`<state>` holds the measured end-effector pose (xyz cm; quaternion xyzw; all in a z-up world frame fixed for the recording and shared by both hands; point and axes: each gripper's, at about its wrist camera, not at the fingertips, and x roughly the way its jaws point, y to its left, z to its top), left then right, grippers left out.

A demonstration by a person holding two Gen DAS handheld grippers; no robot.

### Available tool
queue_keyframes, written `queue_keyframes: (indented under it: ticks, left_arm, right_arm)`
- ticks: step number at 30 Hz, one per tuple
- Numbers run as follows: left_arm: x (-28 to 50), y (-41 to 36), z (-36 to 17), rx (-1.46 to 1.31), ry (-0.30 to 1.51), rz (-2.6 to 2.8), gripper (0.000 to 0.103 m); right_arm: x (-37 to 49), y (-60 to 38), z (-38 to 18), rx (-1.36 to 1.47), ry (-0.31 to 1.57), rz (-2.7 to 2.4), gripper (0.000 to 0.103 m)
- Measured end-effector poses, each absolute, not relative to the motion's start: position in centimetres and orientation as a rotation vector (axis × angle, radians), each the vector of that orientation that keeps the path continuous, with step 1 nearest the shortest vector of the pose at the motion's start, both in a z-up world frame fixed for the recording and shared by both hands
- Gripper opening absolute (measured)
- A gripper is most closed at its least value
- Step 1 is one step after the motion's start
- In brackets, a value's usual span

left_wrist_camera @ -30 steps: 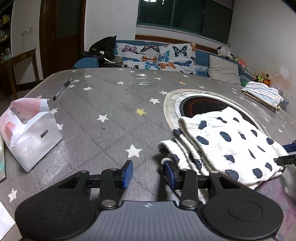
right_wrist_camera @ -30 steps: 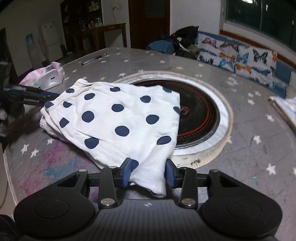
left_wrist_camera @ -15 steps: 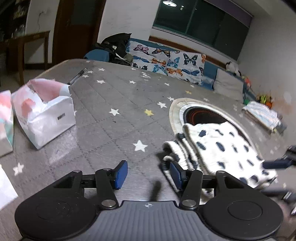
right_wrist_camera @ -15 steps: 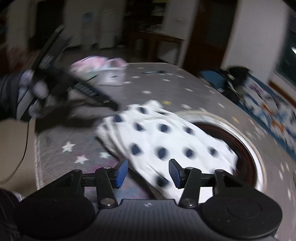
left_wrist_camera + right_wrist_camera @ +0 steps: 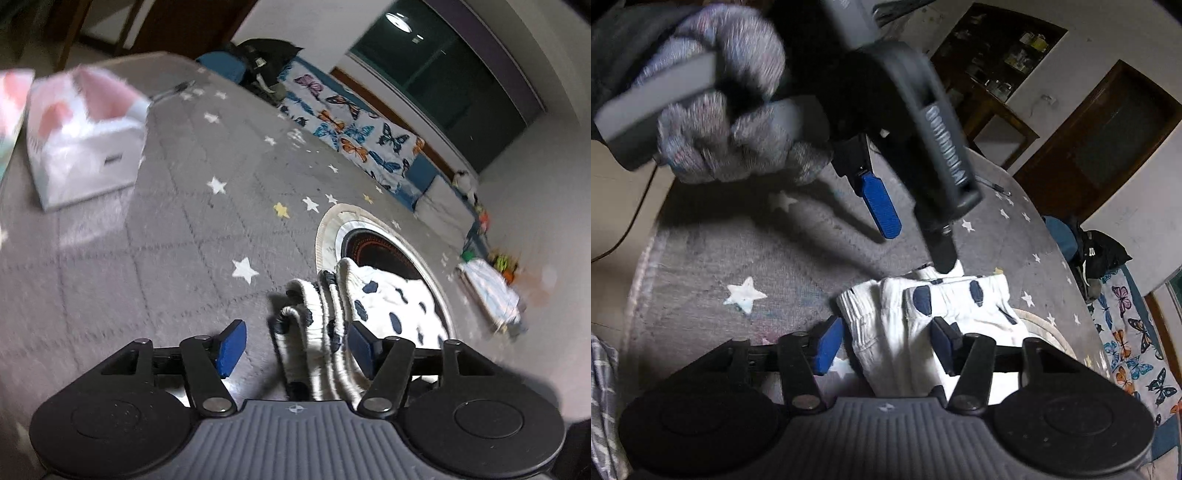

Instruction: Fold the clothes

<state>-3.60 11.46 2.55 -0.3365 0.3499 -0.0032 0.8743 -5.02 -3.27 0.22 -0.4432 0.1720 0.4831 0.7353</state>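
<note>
Left claw (image 5: 293, 341): jaws apart, straddling the ribbed waistband end of the polka-dot garment (image 5: 388, 299); nothing clamped.
Right claw (image 5: 886, 343): jaws also apart, around the same bunched waistband from the other side.
Garment position: folded into a thick stack on the counter (image 5: 166, 236), partly over the round inset (image 5: 373, 243).
Risk, partial pinch: closing now would likely catch only some layers, so the fold slides open on lifting.
Risk, collision: both claws crowd one end; seen from the right wrist, the gloved hand (image 5: 727, 122) sits very close.
Risk, drag: cloth could snag on the inset's rim.
Bystanders: white bag (image 5: 85, 136) well apart.
</note>
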Motion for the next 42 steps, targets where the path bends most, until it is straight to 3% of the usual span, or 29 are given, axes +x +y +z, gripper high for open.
queue_keyframes:
  ticks: [8,18,27,30,35,42]
  left_arm:
    - [-4.8,11.7,1.3,-0.925,0.715,-0.004,0.076]
    - [-5.7,10.9,-1.3,-1.308,0.663,-0.020,0.082]
    - [-3.4,10.4,-1.5,-1.292,0.650,-0.033,0.082]
    - [-2.6,10.2,-1.4,-1.263,0.660,-0.043,0.078]
    - [-2.0,10.1,-2.3,-1.248,0.687,-0.031,0.042]
    - [-2.0,9.6,-2.1,-1.160,0.703,-0.024,0.037]
  right_arm:
    - [-3.0,-4.3,2.3,-0.745,0.459,1.077,0.028]
    - [-1.1,-6.8,3.9,-0.566,0.482,1.055,0.024]
    - [-1.2,-7.6,3.9,-0.557,0.465,1.073,0.024]
    - [-1.5,-7.7,3.8,-0.558,0.456,1.075,0.024]
    - [-2.4,-7.8,3.2,-0.585,0.446,1.097,0.024]
    - [-2.6,-8.0,3.0,-0.587,0.461,1.098,0.025]
